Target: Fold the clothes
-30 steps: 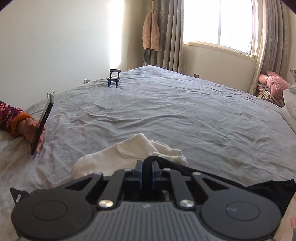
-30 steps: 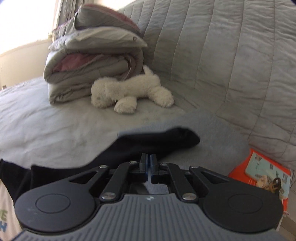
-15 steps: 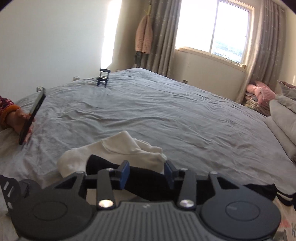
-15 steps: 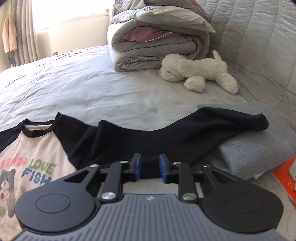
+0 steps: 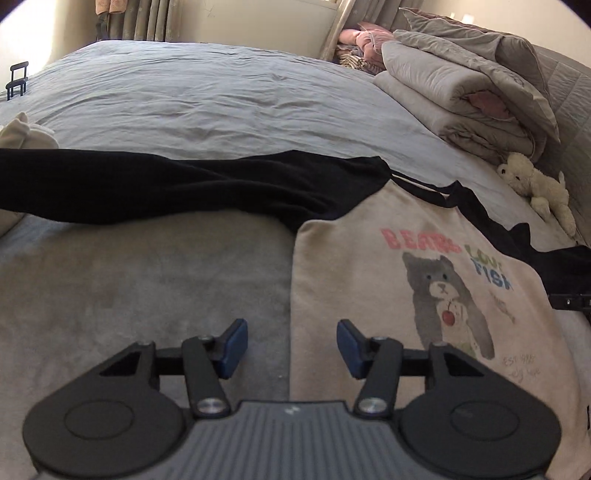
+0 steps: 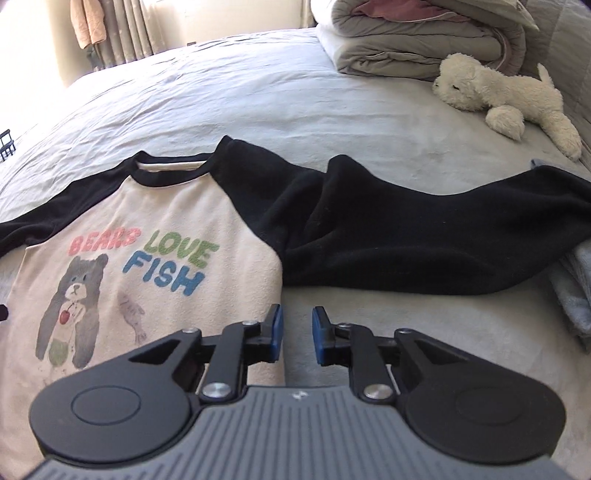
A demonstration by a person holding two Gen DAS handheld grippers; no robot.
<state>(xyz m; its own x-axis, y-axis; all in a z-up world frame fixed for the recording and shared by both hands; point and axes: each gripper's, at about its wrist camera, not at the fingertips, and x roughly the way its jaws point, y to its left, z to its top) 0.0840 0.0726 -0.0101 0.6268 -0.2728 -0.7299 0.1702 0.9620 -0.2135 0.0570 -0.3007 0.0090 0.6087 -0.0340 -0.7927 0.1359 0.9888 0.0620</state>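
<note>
A cream raglan shirt (image 6: 155,229) with black sleeves and a bear print lies face up on the grey bed; it also shows in the left wrist view (image 5: 406,295). Its left black sleeve (image 5: 166,188) stretches out flat to the left. Its right black sleeve (image 6: 424,236) stretches out to the right. My left gripper (image 5: 291,347) is open and empty, hovering at the shirt's left side edge. My right gripper (image 6: 297,334) is open and empty, hovering at the shirt's right side edge below the sleeve.
A white plush dog (image 6: 506,92) and a stack of folded duvets (image 6: 424,33) lie near the headboard. A cream garment (image 5: 26,131) lies at the far left. A folded grey cloth (image 6: 572,291) lies under the right sleeve's end. A small black stand (image 5: 16,79) sits far off.
Both grippers let go of the black sleeves, opened, and drew back toward the shirt's body. The sleeves now lie spread flat on the bed.
</note>
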